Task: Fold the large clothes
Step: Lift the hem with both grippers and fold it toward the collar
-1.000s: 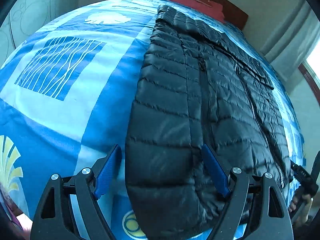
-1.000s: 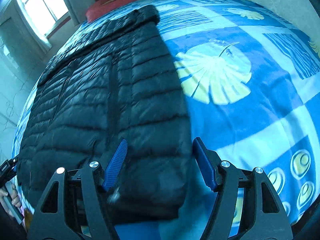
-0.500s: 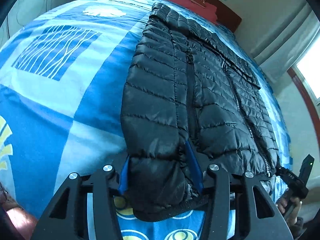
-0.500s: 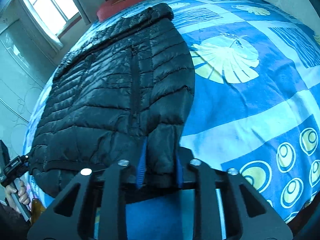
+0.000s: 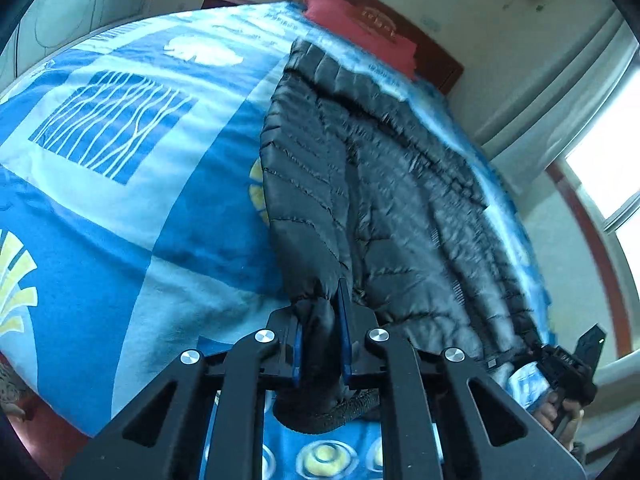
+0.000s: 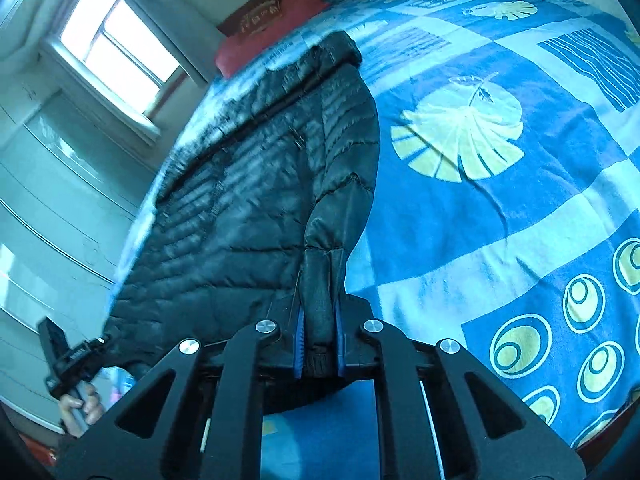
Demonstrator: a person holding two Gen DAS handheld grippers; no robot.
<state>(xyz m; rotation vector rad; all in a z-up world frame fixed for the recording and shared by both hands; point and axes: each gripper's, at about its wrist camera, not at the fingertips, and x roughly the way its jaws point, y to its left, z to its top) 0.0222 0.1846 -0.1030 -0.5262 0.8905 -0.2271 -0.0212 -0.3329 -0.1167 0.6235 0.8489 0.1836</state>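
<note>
A black quilted puffer jacket [image 5: 380, 200] lies lengthwise on the bed, collar toward the far pillow. My left gripper [image 5: 320, 320] holds its near left hem corner; the jaws are closing tight and the blue pads press a bunched fold of fabric. In the right wrist view the same jacket [image 6: 248, 220] runs up the left side. My right gripper [image 6: 319, 320] closes the same way on the near right hem corner. Both corners are raised off the blanket. A hand [image 5: 560, 412] with the other tool shows at the lower right, and a hand [image 6: 80, 404] at the lower left.
A blue patterned blanket [image 5: 120, 220] covers the bed and spreads wide to the jacket's right [image 6: 500, 220]. A red pillow [image 5: 360, 28] lies at the dark headboard. A window [image 6: 116, 40] and pale wardrobe doors [image 6: 48, 200] stand beside the bed.
Both grippers went from open astride the hem to shut on it. Both have risen, pulling the hem corners up and bunching the near fabric.
</note>
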